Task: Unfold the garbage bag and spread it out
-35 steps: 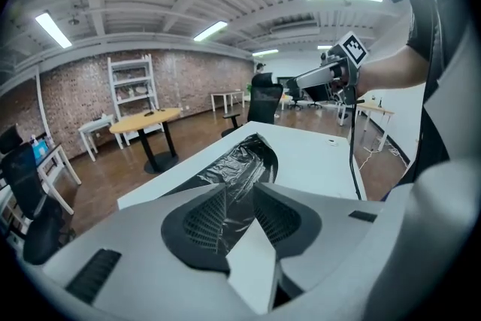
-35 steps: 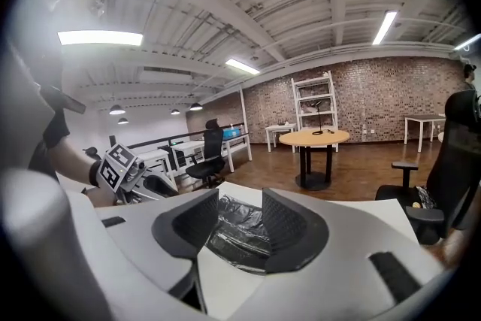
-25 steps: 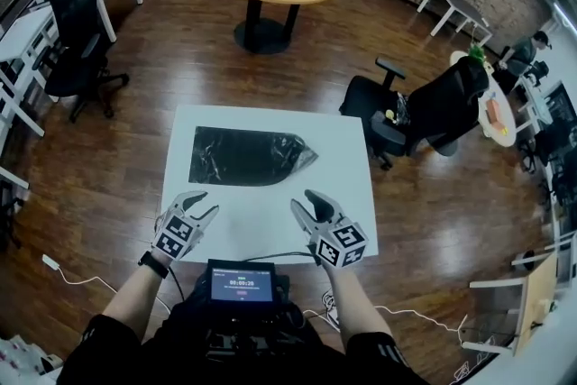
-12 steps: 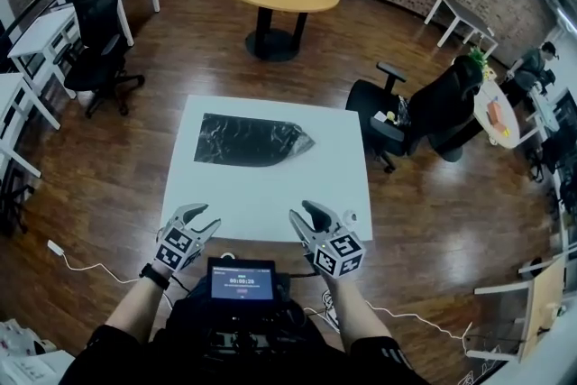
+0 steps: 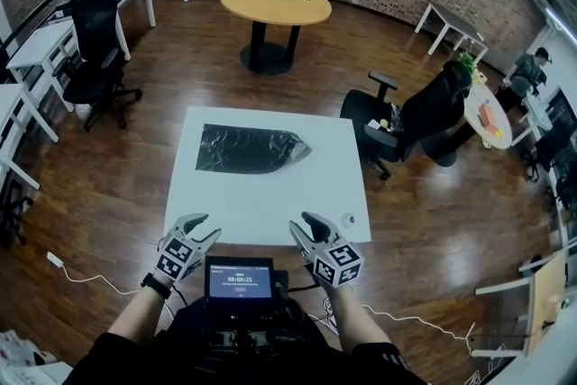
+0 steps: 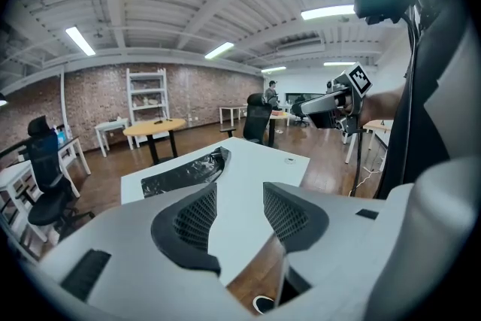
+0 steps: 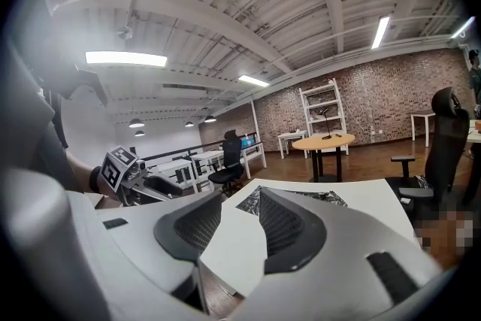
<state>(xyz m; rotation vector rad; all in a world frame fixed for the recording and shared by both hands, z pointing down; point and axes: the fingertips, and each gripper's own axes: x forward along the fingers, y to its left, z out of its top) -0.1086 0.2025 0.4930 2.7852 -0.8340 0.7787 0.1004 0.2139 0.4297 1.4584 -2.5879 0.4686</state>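
Observation:
The black garbage bag (image 5: 251, 149) lies flat and partly folded on the far half of the white table (image 5: 270, 203). My left gripper (image 5: 204, 226) hangs open and empty over the table's near edge, well short of the bag; its jaws have just been opening. My right gripper (image 5: 303, 224) is level with it, open and empty; its jaws have just been closing a little. In the left gripper view the bag (image 6: 184, 171) shows beyond the empty gripper (image 6: 239, 195). In the right gripper view the bag (image 7: 331, 198) lies past the parted fingers of that gripper (image 7: 239, 203).
A small round object (image 5: 349, 218) sits near the table's front right corner. A black office chair (image 5: 424, 113) stands off the right side, a round wooden table (image 5: 275, 0) beyond. A screen device (image 5: 240, 279) hangs at the person's chest.
Both grippers drew back toward the person, from over the table's near half to its front edge. The left jaws spread wider. The bag has not moved.

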